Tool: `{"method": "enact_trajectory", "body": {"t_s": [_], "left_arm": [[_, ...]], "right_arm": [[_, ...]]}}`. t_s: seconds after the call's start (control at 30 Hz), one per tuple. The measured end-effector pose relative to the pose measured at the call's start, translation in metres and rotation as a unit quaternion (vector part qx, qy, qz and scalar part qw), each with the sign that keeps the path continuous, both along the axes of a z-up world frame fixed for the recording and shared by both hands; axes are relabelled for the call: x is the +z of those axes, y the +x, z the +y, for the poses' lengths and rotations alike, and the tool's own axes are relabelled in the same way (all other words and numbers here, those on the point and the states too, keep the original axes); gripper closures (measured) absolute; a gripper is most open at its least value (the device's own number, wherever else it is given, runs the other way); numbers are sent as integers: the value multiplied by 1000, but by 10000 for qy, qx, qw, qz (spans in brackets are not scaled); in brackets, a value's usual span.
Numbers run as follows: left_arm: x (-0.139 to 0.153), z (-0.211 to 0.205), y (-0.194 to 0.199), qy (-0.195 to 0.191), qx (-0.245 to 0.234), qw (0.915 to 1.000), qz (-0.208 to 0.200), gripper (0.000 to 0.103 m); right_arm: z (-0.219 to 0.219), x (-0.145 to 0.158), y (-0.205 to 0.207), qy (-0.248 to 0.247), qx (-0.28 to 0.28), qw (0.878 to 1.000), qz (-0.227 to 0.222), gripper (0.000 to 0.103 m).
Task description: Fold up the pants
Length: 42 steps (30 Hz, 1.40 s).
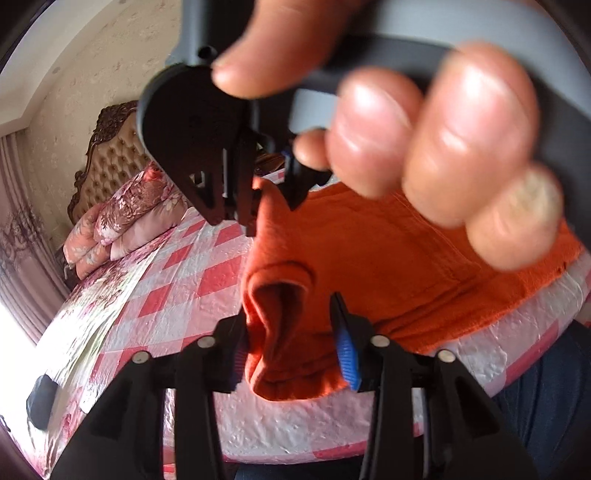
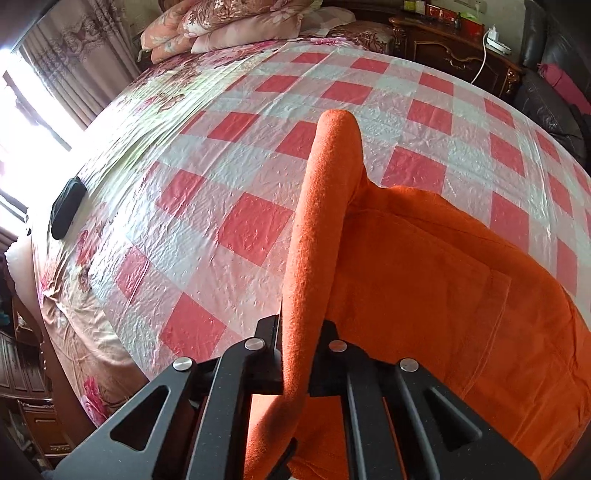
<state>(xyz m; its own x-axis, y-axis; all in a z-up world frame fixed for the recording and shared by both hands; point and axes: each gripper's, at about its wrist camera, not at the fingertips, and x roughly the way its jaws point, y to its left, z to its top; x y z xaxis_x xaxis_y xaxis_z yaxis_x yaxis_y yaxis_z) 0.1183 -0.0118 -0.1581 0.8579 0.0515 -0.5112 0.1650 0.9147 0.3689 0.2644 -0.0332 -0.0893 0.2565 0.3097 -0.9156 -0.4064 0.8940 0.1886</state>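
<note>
Right claw (image 2: 297, 354) is clamped tight on a fold of the orange fleece pants (image 2: 443, 280), left claw (image 1: 295, 343) sits part-open around another bunched bit, no readable writing anywhere.

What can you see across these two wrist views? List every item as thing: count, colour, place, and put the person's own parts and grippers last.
pants: one, orange, spread on the bed's near edge, one fold pinched up.
bed cover: one, red and white check, over the bed.
pillows: a pile, pink floral, at the head of the bed.
headboard: one, tufted tan with dark carved frame, behind the pillows.
black object: one, on the bed's window side.
curtain: pink, beside the bright window.
dark wood cabinet: one, beyond the bed.
hand: one, holding the right gripper's handle.
right gripper: jaws shut on a pants fold.
left gripper: jaws around bunched pants cloth.
</note>
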Motion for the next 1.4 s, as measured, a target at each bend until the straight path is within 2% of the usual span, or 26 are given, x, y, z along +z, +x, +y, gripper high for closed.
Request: {"method": "enact_trajectory", "body": {"t_s": [0.03, 0.07, 0.23, 0.33, 0.53, 0.7, 0.87, 0.93, 1.0, 1.1, 1.23, 1.4], "left_arm": [[0, -1, 0, 13, -12, 10000, -1, 91], [3, -2, 0, 3, -14, 10000, -23, 94], [17, -11, -5, 175, -238, 9991, -300, 96], [27, -35, -11, 319, -570, 9967, -480, 96], [42, -107, -21, 580, -1460, 9851, -699, 96], [40, -172, -28, 771, -2184, 9702, -709, 96], [21, -233, -29, 1126, -2720, 9539, -582, 96], [8, -251, -30, 1316, -2862, 9483, -384, 96], [-2, -265, -31, 1434, -2945, 9445, -240, 96], [-10, -273, -36, 1605, -2977, 9409, -167, 96], [-13, -275, -32, 1732, -2945, 9396, -210, 96], [-19, -276, -56, 1866, -2952, 9365, -322, 96]], "right_arm": [[-3, 1, 0, 10, -20, 10000, -11, 99], [-4, 2, -2, 12, -35, 10000, -24, 99], [-31, 20, -7, 169, -189, 9995, -167, 99], [-56, 32, -11, 202, -323, 9988, -294, 99], [-144, 53, -22, 203, -910, 9942, -531, 99], [-225, 47, -30, 340, -1390, 9889, -408, 99], [-311, 22, -36, 1021, -1798, 9783, -133, 98], [-340, 5, -35, 1509, -1937, 9694, 41, 86], [-364, -17, -35, 1911, -2092, 9586, 286, 85], [-379, -34, -34, 2346, -2071, 9489, 394, 82], [-387, -37, -25, 2810, -2094, 9360, 342, 72], [-395, -33, -3, 2882, -2290, 9297, 149, 67]]}}
